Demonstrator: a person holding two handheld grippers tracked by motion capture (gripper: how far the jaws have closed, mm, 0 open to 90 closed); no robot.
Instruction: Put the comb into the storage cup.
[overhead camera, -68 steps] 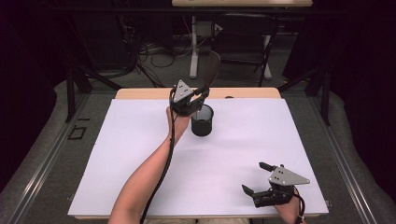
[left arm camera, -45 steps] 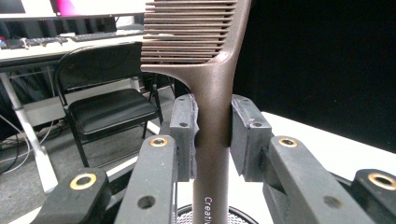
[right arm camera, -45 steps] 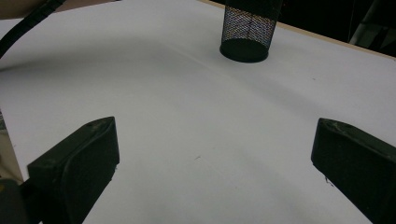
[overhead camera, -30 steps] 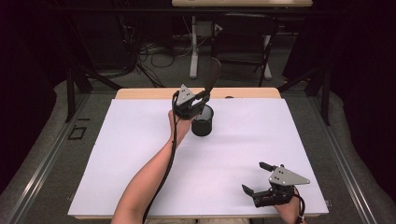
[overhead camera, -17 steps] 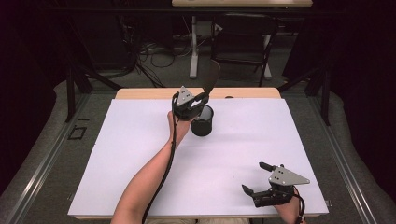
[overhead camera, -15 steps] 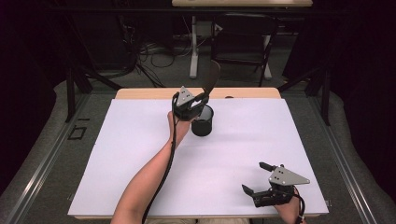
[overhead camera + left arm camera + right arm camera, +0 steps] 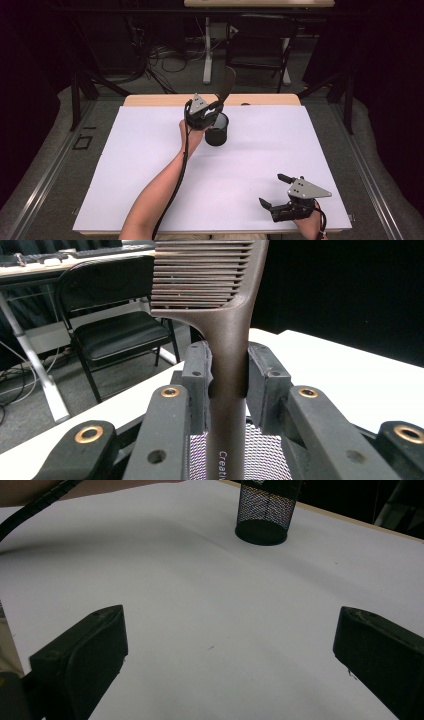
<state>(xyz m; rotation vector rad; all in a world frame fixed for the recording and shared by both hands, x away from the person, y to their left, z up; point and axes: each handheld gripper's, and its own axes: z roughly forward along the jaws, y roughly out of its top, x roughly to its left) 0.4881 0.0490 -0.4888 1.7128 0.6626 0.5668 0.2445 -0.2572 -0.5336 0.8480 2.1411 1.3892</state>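
While the left gripper [image 7: 227, 375] squeezes the comb [image 7: 220, 315] handle between its jaws, the cup [image 7: 240, 455] waits below. If tilted, it may hit the rim. The right gripper [image 7: 227, 645] stands wide open, holding nothing.

On the handle of the brown comb [image 7: 227, 365], low in the left gripper view, pale letters read "Creati"; the rest is cut off by the picture edge

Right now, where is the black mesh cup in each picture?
High view: the mesh cup stands at the far middle of the white table, just under the left gripper holding the comb.
Left gripper view: its mesh peeks out at the bottom, behind the comb's handle.
Right gripper view: top middle, far off.
Shared landmark: the white table.
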